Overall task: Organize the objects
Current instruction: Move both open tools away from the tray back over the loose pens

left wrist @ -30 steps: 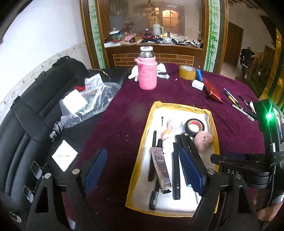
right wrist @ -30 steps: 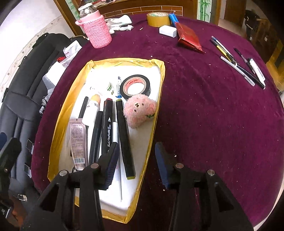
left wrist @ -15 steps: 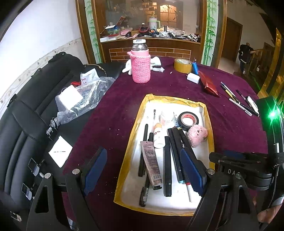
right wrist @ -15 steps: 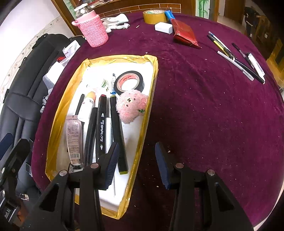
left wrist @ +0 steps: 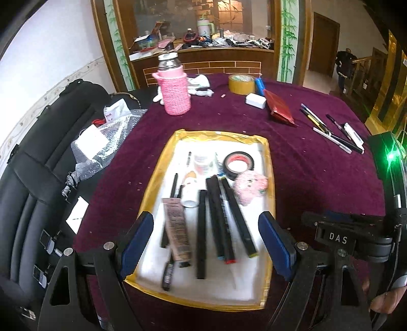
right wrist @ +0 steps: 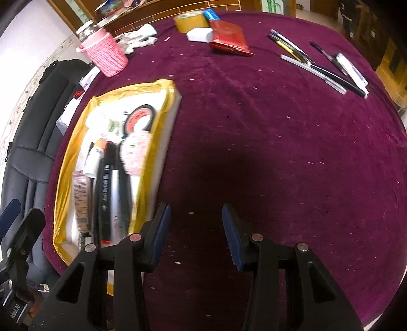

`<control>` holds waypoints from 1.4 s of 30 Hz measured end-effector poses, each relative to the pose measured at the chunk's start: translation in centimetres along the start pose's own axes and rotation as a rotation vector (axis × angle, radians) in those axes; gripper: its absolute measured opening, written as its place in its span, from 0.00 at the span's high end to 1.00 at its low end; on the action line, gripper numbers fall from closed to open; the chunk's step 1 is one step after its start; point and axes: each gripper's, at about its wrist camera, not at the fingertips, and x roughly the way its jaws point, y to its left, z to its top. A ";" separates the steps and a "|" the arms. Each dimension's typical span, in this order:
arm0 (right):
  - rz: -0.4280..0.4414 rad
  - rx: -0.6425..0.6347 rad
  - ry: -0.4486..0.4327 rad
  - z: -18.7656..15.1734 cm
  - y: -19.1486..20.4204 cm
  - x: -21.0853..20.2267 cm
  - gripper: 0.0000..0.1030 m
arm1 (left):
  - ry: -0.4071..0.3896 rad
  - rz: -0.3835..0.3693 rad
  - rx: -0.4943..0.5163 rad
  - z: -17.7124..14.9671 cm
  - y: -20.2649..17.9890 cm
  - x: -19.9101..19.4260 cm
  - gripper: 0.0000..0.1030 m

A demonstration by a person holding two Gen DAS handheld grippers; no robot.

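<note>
A gold-rimmed white tray (left wrist: 157, 178) (right wrist: 162, 101) lies on the maroon tablecloth. It holds several black markers (left wrist: 236, 216) (right wrist: 105, 193), a cosmetic tube (left wrist: 176, 229), a small white bottle (left wrist: 189, 188), a black tape roll (left wrist: 238, 165) (right wrist: 138, 121) and a pink plush toy (left wrist: 250, 187) (right wrist: 134, 152). My left gripper (left wrist: 207, 247) is open and empty above the tray's near end. My right gripper (right wrist: 194, 236) is open and empty over bare cloth right of the tray.
A pink knitted bottle sleeve (left wrist: 175, 94) (right wrist: 106, 54), yellow tape roll (left wrist: 241, 84) (right wrist: 189, 21), white eraser (left wrist: 255, 100), red packet (left wrist: 279, 110) (right wrist: 229, 38) and several loose pens (left wrist: 330, 129) (right wrist: 320, 66) lie at the far side. A black bag (left wrist: 38, 165) sits left.
The left gripper has pulled back and centred over the tray's near end. The right gripper has swung right, off the tray's edge and over bare cloth. Both stay open.
</note>
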 end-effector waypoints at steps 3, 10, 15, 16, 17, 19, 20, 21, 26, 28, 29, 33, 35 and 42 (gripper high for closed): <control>0.004 0.019 0.004 0.0 -2.2 -0.1 0.61 | 0.013 -0.011 0.006 -0.2 -1.9 0.0 0.22; -0.051 0.082 -0.028 1.6 -11.6 -1.3 0.61 | 0.042 -0.092 -0.009 -0.9 -6.4 -0.3 0.22; -0.098 0.156 -0.084 5.2 -20.6 -2.9 0.61 | 0.072 -0.130 -0.039 -1.7 -9.0 -0.1 0.22; -0.104 0.147 -0.097 6.1 -21.7 -3.2 0.61 | 0.083 -0.140 -0.051 -2.0 -9.5 -0.1 0.22; -0.108 0.131 -0.114 7.4 -22.6 -3.6 0.61 | 0.092 -0.146 -0.060 -2.2 -9.8 0.0 0.22; -0.114 0.101 -0.138 9.7 -23.8 -3.9 0.61 | 0.106 -0.159 -0.081 -2.6 -10.4 0.1 0.22; -0.119 0.083 -0.147 10.9 -24.1 -3.8 0.61 | 0.117 -0.167 -0.092 -2.8 -10.6 0.1 0.22; -0.124 0.059 -0.152 12.3 -24.4 -3.6 0.61 | 0.123 -0.172 -0.100 -3.0 -10.9 0.1 0.22; -0.082 0.002 -0.101 16.3 -25.2 -1.8 0.61 | 0.155 -0.168 -0.164 -4.2 -10.7 -0.5 0.22; -0.073 0.016 -0.106 17.2 -25.5 -1.5 0.61 | 0.153 -0.151 -0.184 -4.6 -10.4 -0.9 0.22; -0.066 0.014 -0.107 17.3 -25.4 -1.4 0.61 | 0.150 -0.148 -0.191 -4.7 -10.2 -1.0 0.22; -0.022 -0.022 -0.087 17.9 -24.5 -0.6 0.61 | 0.154 -0.134 -0.221 -5.4 -9.8 -1.0 0.22; 0.030 -0.068 -0.042 17.9 -23.3 0.3 0.61 | 0.168 -0.131 -0.236 -5.5 -9.7 -0.6 0.22; 0.029 -0.085 -0.004 18.0 -22.3 2.2 0.61 | 0.192 -0.133 -0.268 -6.1 -9.2 -0.1 0.22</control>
